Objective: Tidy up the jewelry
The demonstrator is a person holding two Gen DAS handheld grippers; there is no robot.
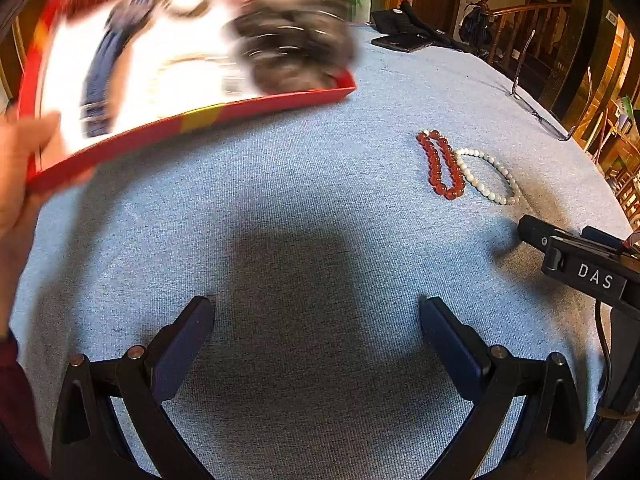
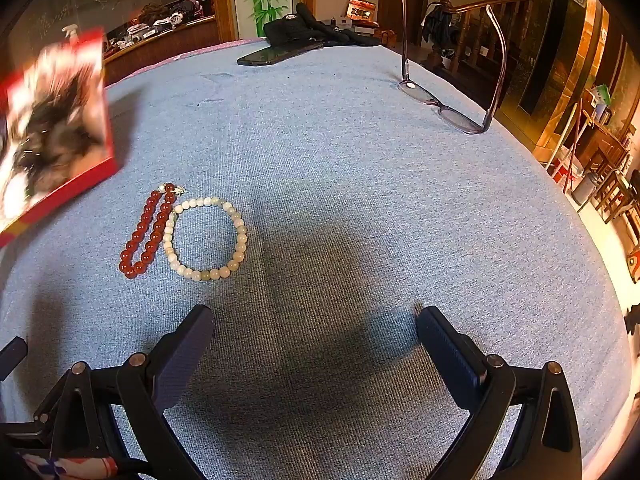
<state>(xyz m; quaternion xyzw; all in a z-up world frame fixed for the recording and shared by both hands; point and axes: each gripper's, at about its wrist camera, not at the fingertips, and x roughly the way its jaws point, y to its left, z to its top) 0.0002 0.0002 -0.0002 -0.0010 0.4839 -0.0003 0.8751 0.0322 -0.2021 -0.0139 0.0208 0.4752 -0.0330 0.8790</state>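
A red bead bracelet (image 2: 146, 232) and a white bead bracelet (image 2: 208, 238) lie side by side, touching, on the blue-grey cloth; they also show in the left wrist view, red (image 1: 442, 164) and white (image 1: 490, 176). A red box (image 1: 192, 116), blurred, is held tilted by a bare hand (image 1: 20, 160) at the left; it holds jewelry and dark items. It also shows in the right wrist view (image 2: 56, 120). My left gripper (image 1: 316, 320) is open and empty over bare cloth. My right gripper (image 2: 314, 328) is open and empty, just right of the bracelets.
Glasses (image 2: 452, 108) stand upside down at the far right edge of the table. A dark phone (image 2: 276, 54) and black gloves (image 2: 312, 26) lie at the far edge. The right gripper's body (image 1: 584, 264) shows at the right of the left wrist view.
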